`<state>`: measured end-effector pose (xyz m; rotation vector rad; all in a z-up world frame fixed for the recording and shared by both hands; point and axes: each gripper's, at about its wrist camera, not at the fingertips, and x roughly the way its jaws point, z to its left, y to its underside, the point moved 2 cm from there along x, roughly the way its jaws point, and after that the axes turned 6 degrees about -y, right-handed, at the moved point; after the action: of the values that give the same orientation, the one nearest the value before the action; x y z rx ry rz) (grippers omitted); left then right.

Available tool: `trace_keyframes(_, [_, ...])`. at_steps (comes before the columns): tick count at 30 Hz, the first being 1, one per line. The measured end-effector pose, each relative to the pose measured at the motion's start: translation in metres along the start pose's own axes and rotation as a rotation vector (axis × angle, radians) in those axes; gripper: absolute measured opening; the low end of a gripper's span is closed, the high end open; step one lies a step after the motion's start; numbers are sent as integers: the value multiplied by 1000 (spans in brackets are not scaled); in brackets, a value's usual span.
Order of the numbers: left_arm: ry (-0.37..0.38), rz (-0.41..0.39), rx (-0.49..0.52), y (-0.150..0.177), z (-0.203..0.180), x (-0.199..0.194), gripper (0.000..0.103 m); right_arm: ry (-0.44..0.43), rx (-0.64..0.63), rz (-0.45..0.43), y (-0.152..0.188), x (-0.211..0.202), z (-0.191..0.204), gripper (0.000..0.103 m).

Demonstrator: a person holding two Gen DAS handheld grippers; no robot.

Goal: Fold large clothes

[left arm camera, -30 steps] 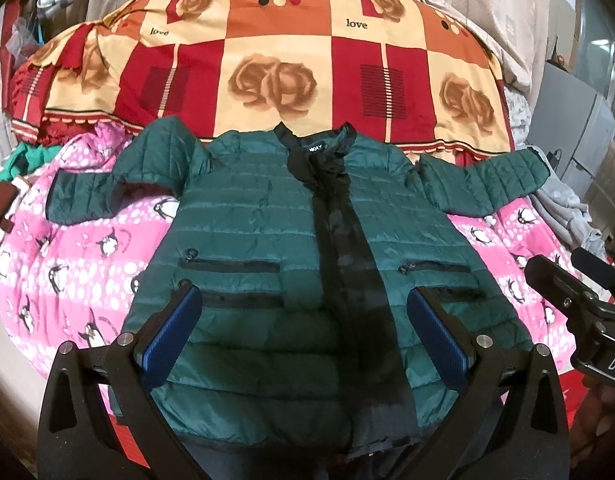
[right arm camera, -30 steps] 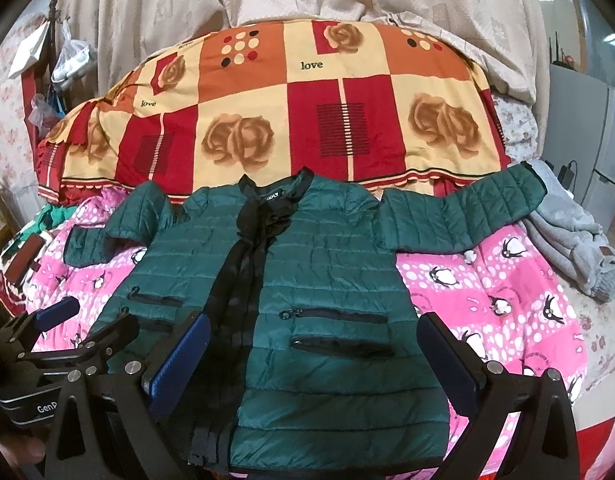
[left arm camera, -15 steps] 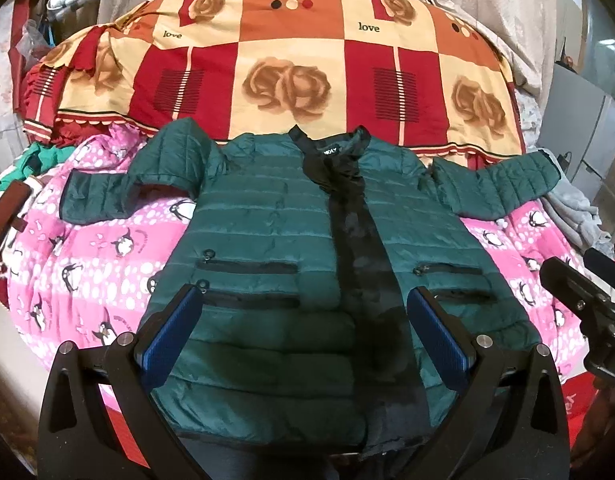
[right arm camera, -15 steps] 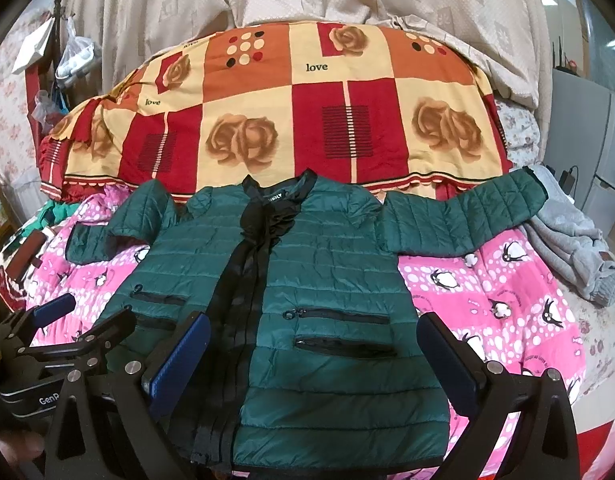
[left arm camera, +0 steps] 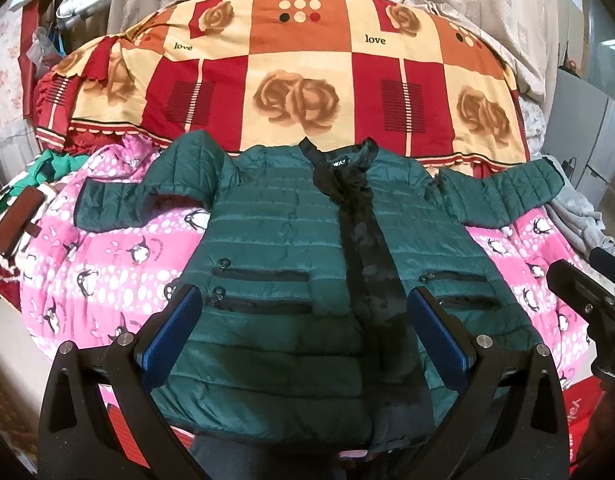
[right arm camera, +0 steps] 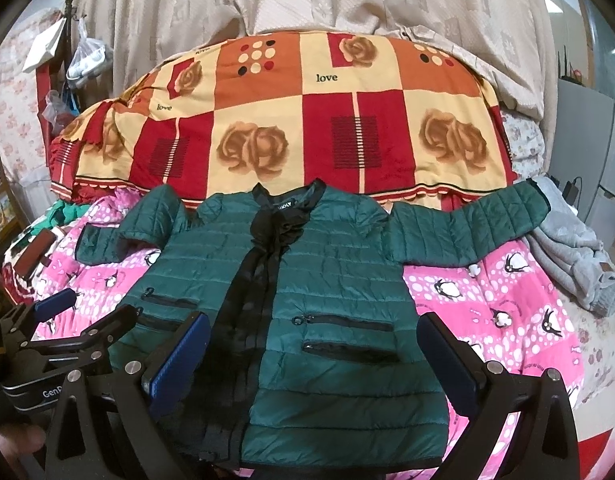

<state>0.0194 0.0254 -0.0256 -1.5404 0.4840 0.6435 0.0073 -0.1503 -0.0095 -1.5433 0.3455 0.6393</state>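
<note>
A dark green quilted jacket [left arm camera: 275,232] with a black front placket lies flat, front up, on a pink penguin blanket [left arm camera: 107,256], both sleeves spread out. It also shows in the right wrist view [right arm camera: 331,280]. My left gripper [left arm camera: 303,336] is open and empty, above the jacket's lower hem. My right gripper [right arm camera: 313,358] is open and empty, above the jacket's lower right half. The left gripper also appears at the left edge of the right wrist view [right arm camera: 83,320].
A red, orange and cream rose-patterned quilt [left arm camera: 299,80] is heaped behind the jacket. A grey garment [right arm camera: 575,264] lies at the right by the sleeve cuff. Green cloth and a brown object [left arm camera: 15,216] lie at the left. Beige curtains hang behind.
Both grippers have drawn back and risen a little, so the jacket sits lower and smaller in view with more of the quilt showing. The jacket has not moved.
</note>
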Motion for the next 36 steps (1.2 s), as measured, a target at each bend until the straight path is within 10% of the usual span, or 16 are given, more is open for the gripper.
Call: trace_keyframes(36, [-7,-2,-1,-2,2,-2,103,-7,-6,0,-4,-3,8,102])
